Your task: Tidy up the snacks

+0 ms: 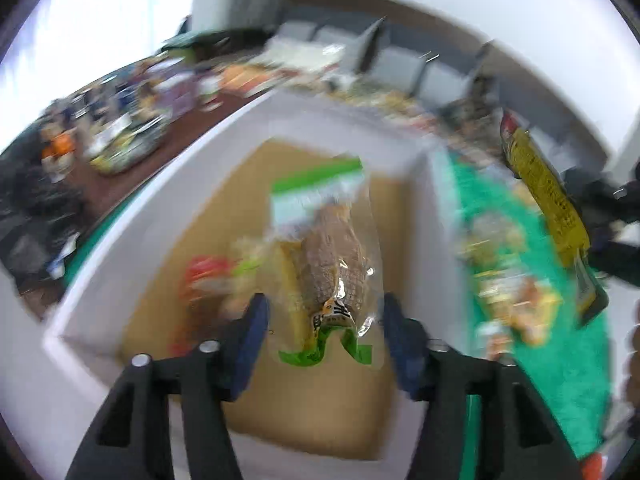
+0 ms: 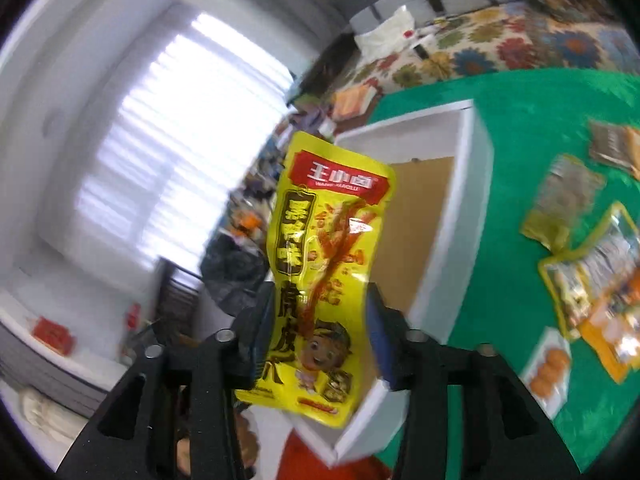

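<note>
My left gripper [image 1: 324, 320] is open above a white box [image 1: 160, 216] with a brown cardboard floor. Between its blue pads, without touching them, is a clear packet with a green top and a brown snack inside [image 1: 332, 256]. A red packet [image 1: 204, 280] lies blurred on the box floor to the left. My right gripper [image 2: 320, 320] has a yellow packet with a red label [image 2: 320, 264] standing tilted between its fingers; a gap shows at the right pad. It is over the near corner of the white box [image 2: 476, 184]. The left wrist view shows this yellow packet [image 1: 548, 208] edge-on at the right.
A green cloth [image 2: 520, 120] covers the table around the box. Several snack packets [image 2: 592, 272] lie on it to the right, one holding orange cakes [image 2: 548, 364]. A floral cloth [image 2: 500, 48] lies beyond. A cluttered brown table [image 1: 120, 120] stands behind the box.
</note>
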A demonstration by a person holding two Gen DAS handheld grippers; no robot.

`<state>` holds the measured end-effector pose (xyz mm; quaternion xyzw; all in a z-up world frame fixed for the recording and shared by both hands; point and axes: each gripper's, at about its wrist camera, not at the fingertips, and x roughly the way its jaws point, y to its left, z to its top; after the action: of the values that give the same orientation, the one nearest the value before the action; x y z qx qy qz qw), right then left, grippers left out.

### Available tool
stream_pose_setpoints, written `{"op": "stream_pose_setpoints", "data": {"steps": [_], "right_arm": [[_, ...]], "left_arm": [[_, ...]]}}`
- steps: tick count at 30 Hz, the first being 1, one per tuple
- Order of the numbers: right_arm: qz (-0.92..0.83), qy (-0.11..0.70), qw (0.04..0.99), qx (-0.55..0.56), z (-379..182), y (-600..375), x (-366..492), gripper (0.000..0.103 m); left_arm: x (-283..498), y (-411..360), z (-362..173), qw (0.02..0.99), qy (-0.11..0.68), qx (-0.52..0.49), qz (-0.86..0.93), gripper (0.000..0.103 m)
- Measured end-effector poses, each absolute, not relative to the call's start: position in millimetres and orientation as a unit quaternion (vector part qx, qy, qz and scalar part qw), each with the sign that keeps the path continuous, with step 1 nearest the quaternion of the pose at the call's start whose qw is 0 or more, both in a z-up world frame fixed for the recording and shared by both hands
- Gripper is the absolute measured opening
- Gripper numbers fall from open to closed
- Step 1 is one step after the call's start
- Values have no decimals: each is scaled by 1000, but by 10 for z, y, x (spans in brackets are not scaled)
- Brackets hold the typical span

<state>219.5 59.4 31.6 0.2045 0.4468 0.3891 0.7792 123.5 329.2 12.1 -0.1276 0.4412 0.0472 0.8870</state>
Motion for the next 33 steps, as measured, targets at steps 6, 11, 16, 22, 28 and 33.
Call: {"op": "stream_pose_setpoints", "data": {"steps": [6, 11, 16, 22, 28, 33], "right_arm": [[322, 466, 815, 119, 72, 631, 2099, 62], [226, 440, 866, 68, -278, -217, 1979, 61], [53, 432, 900, -17, -921, -1571, 1603, 61], [-67, 432, 899, -21, -1352, -2707, 1276, 61], [-92, 414, 904, 48, -1510, -3180, 1140, 64], [-92, 412, 905, 50, -1524, -3172, 1155, 75]], "left_arm": [[1127, 3396, -181, 876, 456, -144, 70, 80], [1012, 2848, 93, 892, 429, -143, 9, 81], [918, 1909, 327, 897, 412, -118, -111, 94], [946, 872, -159, 875, 455, -61, -157, 96], [1030, 387, -792, 871, 477, -10, -120, 96], [1162, 254, -1053, 873, 476, 34, -98, 96]]}}
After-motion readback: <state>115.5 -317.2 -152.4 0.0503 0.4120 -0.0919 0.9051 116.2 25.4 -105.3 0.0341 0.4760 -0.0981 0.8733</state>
